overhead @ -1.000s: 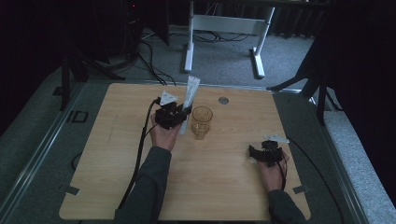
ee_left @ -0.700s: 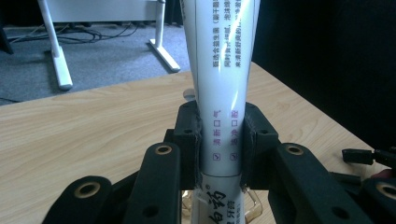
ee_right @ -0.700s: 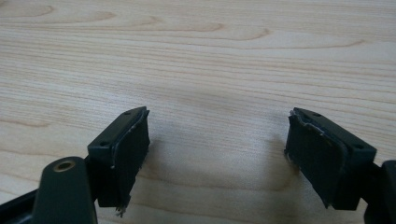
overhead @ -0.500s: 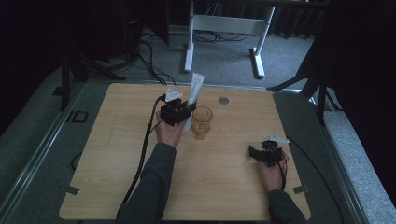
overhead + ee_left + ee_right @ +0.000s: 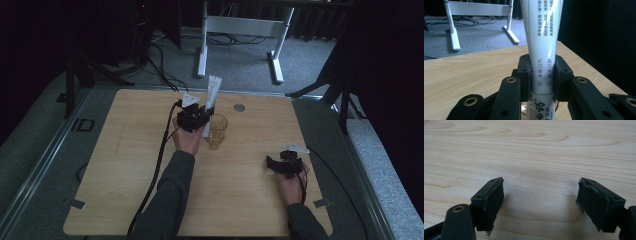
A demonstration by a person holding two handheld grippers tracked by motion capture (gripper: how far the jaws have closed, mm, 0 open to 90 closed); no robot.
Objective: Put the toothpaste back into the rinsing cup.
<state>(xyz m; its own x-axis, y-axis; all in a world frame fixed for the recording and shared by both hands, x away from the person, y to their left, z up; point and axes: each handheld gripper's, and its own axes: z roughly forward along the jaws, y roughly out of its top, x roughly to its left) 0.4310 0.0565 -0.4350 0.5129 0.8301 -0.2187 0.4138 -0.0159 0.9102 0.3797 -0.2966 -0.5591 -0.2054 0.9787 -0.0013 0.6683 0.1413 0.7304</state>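
High view first, from the near edge outward: at about five o'clock on the wooden table [image 5: 125,165] the right gripper [image 5: 281,165] rests low over bare wood, and the right gripper view shows its two pads [image 5: 492,200] wide apart with nothing between them, so it is released and idle. Farther in, near the centre and a little toward twelve o'clock, the left gripper [image 5: 196,119] is clenched on a white toothpaste tube [image 5: 210,102]; in the left gripper view the pads [image 5: 526,75] press on both sides of the tube [image 5: 541,37], which stands nearly upright with its flat crimped end upward. Just beside it, at its three o'clock side, stands a clear amber glass cup [image 5: 217,131], and the lower end of the tube seems to reach to the cup's rim or just inside; I cannot tell which, because the gripper covers that part. The step in hand looks to be putting the tube into the cup. To do it well, I think the hand should keep the tube vertical, bring its lower end clearly over the mouth of the cup, go down slowly, and loosen the grip only when the tube leans on the inner wall. The cup is light and could tip from a sideways push. Beyond, at twelve o'clock, a small round grey disc [image 5: 239,107] lies on the table, well apart from the work.
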